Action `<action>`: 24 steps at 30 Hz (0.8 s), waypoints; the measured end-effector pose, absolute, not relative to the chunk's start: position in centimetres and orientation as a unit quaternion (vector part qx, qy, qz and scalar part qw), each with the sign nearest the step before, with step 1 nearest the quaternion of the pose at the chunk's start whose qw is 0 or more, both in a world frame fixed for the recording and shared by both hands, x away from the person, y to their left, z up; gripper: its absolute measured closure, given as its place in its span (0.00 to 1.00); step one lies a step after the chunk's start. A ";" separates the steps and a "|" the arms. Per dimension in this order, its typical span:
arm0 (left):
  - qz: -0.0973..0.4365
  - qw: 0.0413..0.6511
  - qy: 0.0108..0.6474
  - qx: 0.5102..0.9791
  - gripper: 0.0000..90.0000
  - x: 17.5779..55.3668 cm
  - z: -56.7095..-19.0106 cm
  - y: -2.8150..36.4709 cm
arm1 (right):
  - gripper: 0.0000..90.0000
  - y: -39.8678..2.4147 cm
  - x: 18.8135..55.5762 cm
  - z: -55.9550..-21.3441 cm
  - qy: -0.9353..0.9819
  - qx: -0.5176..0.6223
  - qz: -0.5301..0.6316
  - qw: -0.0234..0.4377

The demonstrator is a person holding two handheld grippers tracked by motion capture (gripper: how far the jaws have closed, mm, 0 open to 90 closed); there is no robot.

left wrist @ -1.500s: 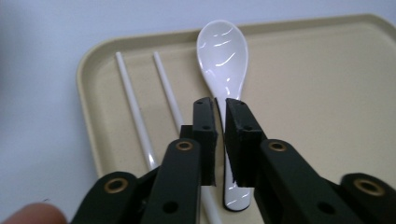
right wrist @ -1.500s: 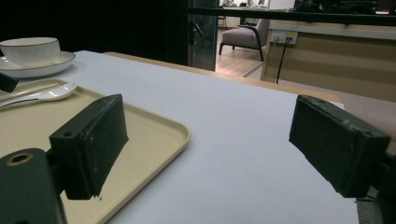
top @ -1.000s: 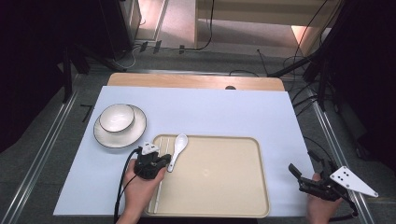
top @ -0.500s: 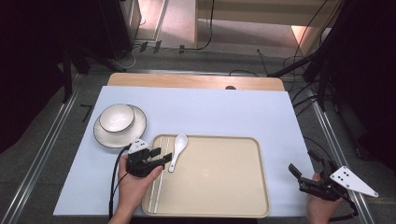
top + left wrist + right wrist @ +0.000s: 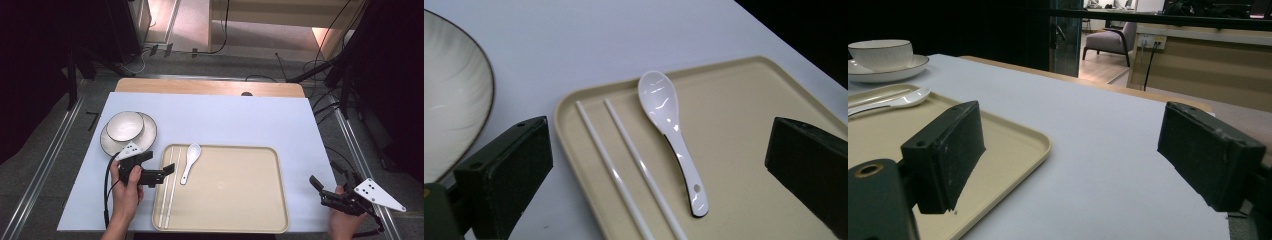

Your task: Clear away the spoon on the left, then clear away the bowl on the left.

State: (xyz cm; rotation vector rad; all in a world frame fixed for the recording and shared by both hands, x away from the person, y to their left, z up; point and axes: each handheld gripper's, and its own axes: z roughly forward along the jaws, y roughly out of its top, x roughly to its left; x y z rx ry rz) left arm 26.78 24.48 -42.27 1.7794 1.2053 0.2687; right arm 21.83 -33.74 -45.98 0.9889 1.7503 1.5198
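Chopsticks, cut off below, lie between left gripper's just-opened, empty jaws.

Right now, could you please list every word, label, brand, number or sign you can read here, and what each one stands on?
None: no readable text on the tray, spoon, chopsticks, bowl or plate.
The grey plate on the right gripper bears only dark dots.

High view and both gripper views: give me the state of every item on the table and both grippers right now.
Spoon: lying bowl-up in the tray, free.
Chopsticks: lying side by side in the tray, left of the spoon.
Tray: flat on the table.
Bowl: upright on its plate.
Plate: flat, under the bowl.
Left gripper: jaws just opened, nothing between them.
Right gripper: open, empty.
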 end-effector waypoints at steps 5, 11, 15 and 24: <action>0.127 0.463 0.501 0.721 0.00 26.9 -41.9 25.8 | 0.13 -33.8 21.8 -46.0 0.661 0.374 0.574 0.306; 0.146 0.449 0.505 0.722 0.00 26.9 -41.3 27.7 | 0.13 -33.8 21.9 -46.0 0.658 0.376 0.576 0.306; 0.158 0.445 0.513 0.717 0.00 26.9 -41.0 28.9 | 0.13 -33.7 21.8 -45.9 0.661 0.373 0.575 0.306; 0.173 0.436 0.533 0.704 0.00 27.4 -40.9 31.8 | 0.13 -33.8 21.7 -45.9 0.659 0.374 0.576 0.308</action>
